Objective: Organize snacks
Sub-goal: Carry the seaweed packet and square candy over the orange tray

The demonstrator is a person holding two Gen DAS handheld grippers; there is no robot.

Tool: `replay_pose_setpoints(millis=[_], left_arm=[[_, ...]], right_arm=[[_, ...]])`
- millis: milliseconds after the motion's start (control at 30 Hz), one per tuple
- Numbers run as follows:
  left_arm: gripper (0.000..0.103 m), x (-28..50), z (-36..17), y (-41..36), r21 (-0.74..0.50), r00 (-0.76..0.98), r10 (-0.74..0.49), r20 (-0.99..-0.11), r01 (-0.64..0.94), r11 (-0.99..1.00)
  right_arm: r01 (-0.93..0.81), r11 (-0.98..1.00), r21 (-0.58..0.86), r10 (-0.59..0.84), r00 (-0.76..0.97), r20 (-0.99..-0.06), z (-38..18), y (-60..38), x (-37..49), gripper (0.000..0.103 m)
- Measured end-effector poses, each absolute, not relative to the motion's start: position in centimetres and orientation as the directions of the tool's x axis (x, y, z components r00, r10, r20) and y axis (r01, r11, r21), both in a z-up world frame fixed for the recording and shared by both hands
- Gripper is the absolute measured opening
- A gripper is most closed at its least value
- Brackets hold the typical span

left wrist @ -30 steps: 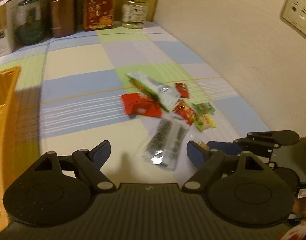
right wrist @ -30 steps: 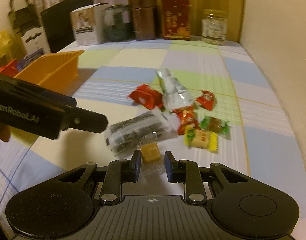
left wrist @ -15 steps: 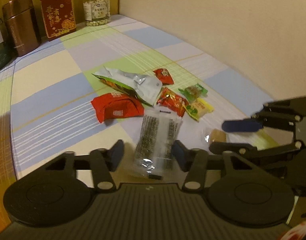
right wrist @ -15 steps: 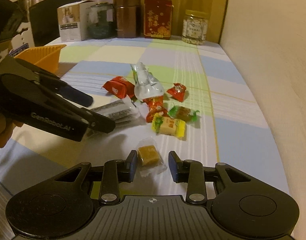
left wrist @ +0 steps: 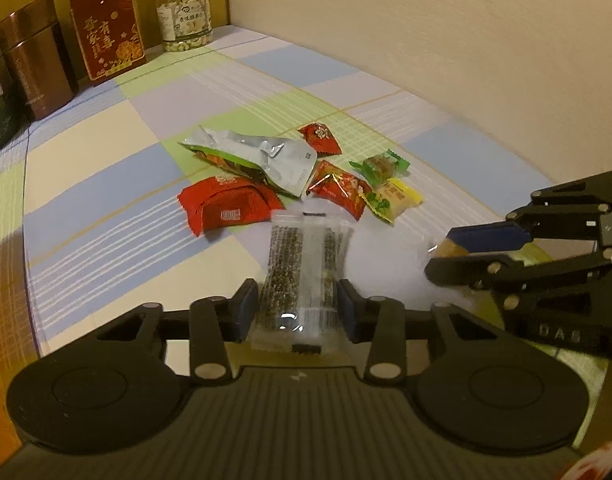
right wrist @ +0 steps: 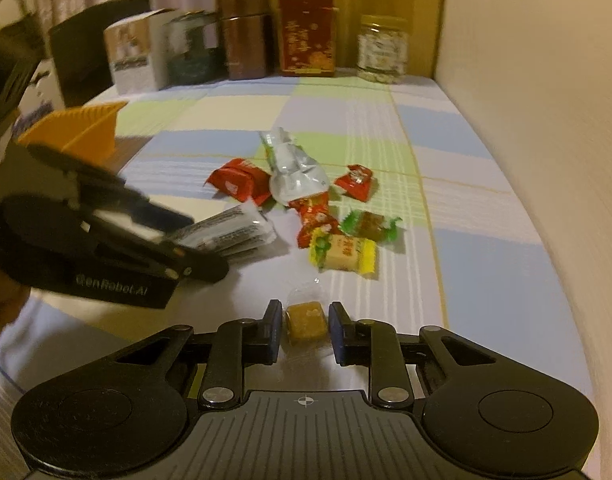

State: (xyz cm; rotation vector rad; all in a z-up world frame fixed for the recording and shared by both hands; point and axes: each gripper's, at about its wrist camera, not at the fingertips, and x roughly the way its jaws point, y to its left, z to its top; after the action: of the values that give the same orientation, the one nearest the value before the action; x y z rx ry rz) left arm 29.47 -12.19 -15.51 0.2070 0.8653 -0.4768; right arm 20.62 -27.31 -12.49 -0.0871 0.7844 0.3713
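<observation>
On the checked tablecloth lies a clear packet of dark seeded bars (left wrist: 302, 264). My left gripper (left wrist: 296, 308) has that packet between its blue pads, which touch both long edges while the jaws are closing. In the right wrist view the same packet (right wrist: 242, 228) sticks out of the left gripper (right wrist: 202, 242). My right gripper (right wrist: 306, 332) is shut on a brown candy (right wrist: 306, 320) in clear wrap. Beyond them lie a red packet (left wrist: 230, 208), a silver pouch (left wrist: 266, 160), two red candies (left wrist: 340, 190), a green candy (left wrist: 380, 164) and a yellow candy (left wrist: 396, 198).
An orange basket (right wrist: 78, 128) stands at the left, behind the left gripper. Along the back of the table are a white box (right wrist: 134, 56), a brown tin (right wrist: 242, 36), a red tin (right wrist: 306, 36) and a nut jar (right wrist: 382, 48). A wall (right wrist: 526, 120) borders the table's right side.
The left gripper came down over the clear packet and its wide jaws closed onto it. The right gripper widened briefly around the brown candy, then closed on it again.
</observation>
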Motion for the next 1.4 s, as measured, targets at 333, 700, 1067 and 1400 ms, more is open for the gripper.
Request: replay_pose_setpoints(millis=[333, 700, 1067, 1400], left_arm=[[0.036, 26.5, -13.1, -10.6, -0.051, 0.56, -0.31, -0.768, 0.43, 0.902], [0.036, 22.3, -7.3, -6.8, -0.067, 0.644, -0.278, -0.713, 0.332, 0.941], [0.036, 16.8, -3.2, 0.0, -0.043, 0.714, -0.184, -0.675, 0.211, 0.976], [0.036, 13.3, -1.1, 7.2, -0.036, 0.741, -0.085, -0.666, 0.081, 0.996]], right_arm=[[-0.302, 0.948, 0.104, 0.286, 0.66, -0.695, -10.0, -27.5, 18.9, 0.021], [-0.305, 0.947, 0.101, 0.296, 0.704, -0.646, -4.1, -25.4, 16.1, 0.021], [-0.387, 0.915, 0.114, 0.374, 0.707, -0.6, 0.3, -18.7, 12.8, 0.021], [-0.487, 0.864, 0.129, 0.458, 0.652, -0.605, 0.7, -10.7, 11.0, 0.021]])
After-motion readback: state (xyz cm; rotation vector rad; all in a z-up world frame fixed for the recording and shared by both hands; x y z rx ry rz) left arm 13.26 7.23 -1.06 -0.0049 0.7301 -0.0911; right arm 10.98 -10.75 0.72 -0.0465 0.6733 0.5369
